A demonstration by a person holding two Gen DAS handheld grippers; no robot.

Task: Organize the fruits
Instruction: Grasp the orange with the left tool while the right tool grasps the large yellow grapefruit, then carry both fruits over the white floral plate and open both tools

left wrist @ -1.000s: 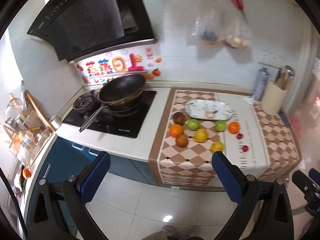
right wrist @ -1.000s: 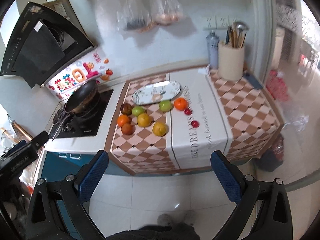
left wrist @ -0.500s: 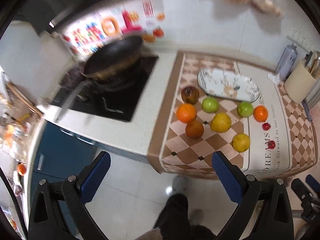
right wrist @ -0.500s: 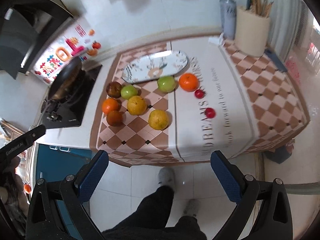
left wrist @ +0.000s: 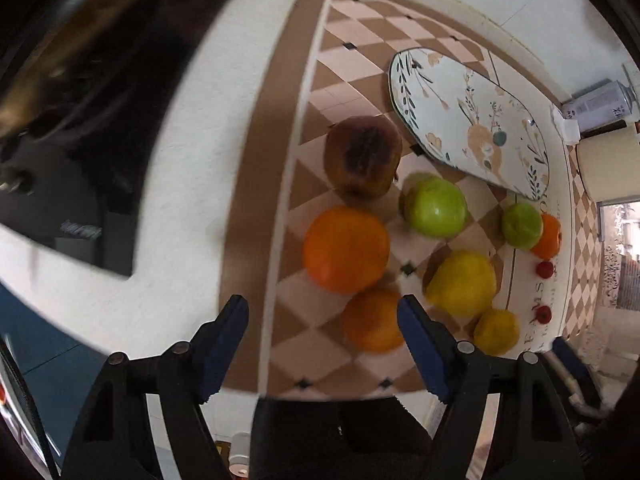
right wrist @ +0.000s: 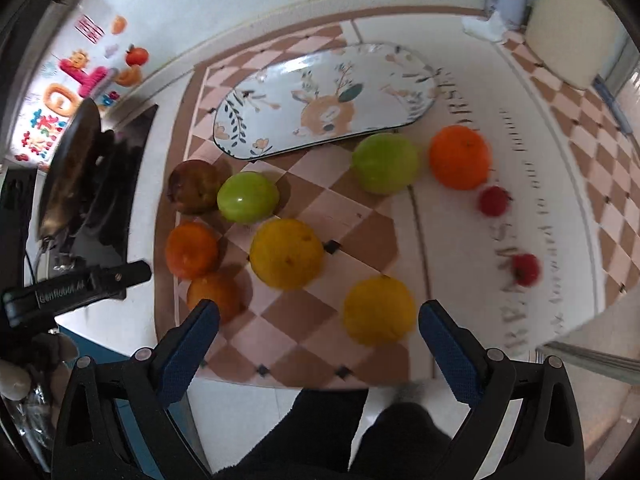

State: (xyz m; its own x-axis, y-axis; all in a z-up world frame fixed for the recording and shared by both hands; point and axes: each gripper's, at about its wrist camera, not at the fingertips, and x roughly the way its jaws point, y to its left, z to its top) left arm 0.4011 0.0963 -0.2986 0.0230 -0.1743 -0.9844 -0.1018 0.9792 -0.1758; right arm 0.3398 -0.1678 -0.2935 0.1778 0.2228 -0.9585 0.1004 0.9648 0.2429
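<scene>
Both tools descended; plate (right wrist: 280, 112) lies crosswise.

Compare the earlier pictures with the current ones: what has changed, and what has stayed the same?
Both grippers have come down close over the fruit. The left gripper has been closing, jaws now narrower with nothing between them; the right gripper remains wide open. The fruit and the plate lie unmoved.

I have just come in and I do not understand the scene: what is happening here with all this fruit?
A person holds a gripper in each hand above a counter of loose fruit. The left gripper has just been closing its jaws partway, with nothing between them; an orange lies just ahead. The right gripper is open above a yellow fruit. The plate is empty.
</scene>
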